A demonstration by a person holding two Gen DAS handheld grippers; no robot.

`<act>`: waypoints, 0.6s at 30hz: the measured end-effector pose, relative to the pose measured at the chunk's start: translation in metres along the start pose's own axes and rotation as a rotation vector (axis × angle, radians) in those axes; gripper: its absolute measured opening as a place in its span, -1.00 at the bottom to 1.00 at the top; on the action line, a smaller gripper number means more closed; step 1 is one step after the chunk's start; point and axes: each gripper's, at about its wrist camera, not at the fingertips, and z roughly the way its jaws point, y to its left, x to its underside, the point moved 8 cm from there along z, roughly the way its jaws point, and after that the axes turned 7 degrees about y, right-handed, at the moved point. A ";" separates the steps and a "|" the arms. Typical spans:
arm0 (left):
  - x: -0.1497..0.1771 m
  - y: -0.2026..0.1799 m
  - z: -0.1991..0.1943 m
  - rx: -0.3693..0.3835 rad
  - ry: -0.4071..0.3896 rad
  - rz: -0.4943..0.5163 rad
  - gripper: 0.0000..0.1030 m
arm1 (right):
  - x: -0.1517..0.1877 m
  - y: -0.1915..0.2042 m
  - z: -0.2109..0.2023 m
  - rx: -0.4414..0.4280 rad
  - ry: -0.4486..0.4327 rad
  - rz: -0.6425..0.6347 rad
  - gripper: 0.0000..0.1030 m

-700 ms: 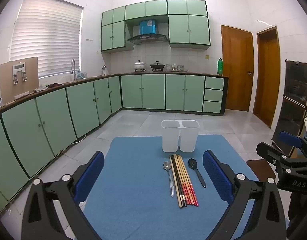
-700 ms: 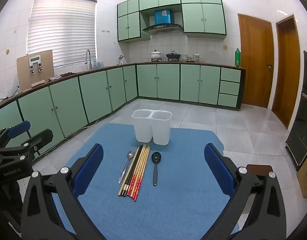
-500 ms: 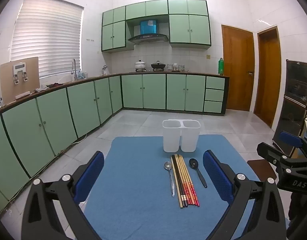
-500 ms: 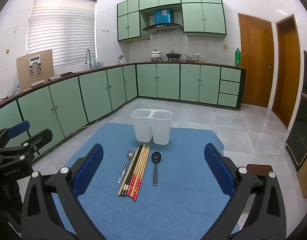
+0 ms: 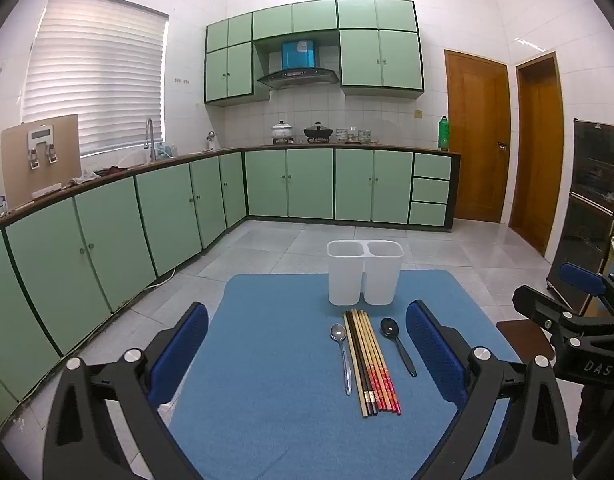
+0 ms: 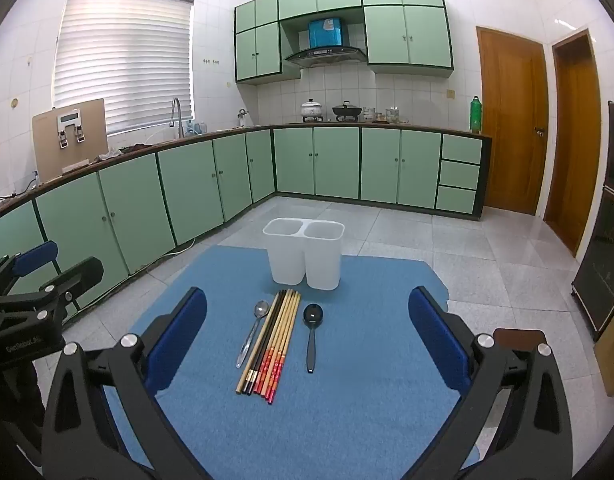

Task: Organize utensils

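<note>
Toward the far edge of the blue mat [image 5: 267, 360] stands a white two-compartment holder [image 5: 365, 272], and from these angles I can't really see down into either compartment. Just in front of it lie a metal spoon [image 5: 342, 354], a bundle of chopsticks [image 5: 369, 364] and a black spoon [image 5: 397, 344], side by side, long axes running near-to-far, spoon bowls toward the holder. The mat's near edge is cut off behind the gripper bodies. The left gripper [image 5: 307, 356] has its fingers spread wide, holding nothing; same for the right gripper [image 6: 307, 336]. The left view catches the right gripper at its right edge [image 5: 579, 320], while the right view shows the left one at its left edge [image 6: 39, 292]. The chopsticks' red-banded ends [image 6: 273, 364] point toward the cameras.
</note>
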 end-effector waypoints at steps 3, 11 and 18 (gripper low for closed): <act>0.000 0.000 -0.001 0.000 -0.001 -0.002 0.88 | 0.001 0.000 0.000 0.002 0.000 -0.001 0.90; -0.001 0.001 0.001 -0.005 0.002 -0.003 0.88 | 0.003 0.002 0.001 0.003 0.003 -0.002 0.90; -0.003 0.003 0.001 -0.007 0.007 -0.002 0.88 | 0.002 0.004 0.005 0.003 0.004 -0.001 0.90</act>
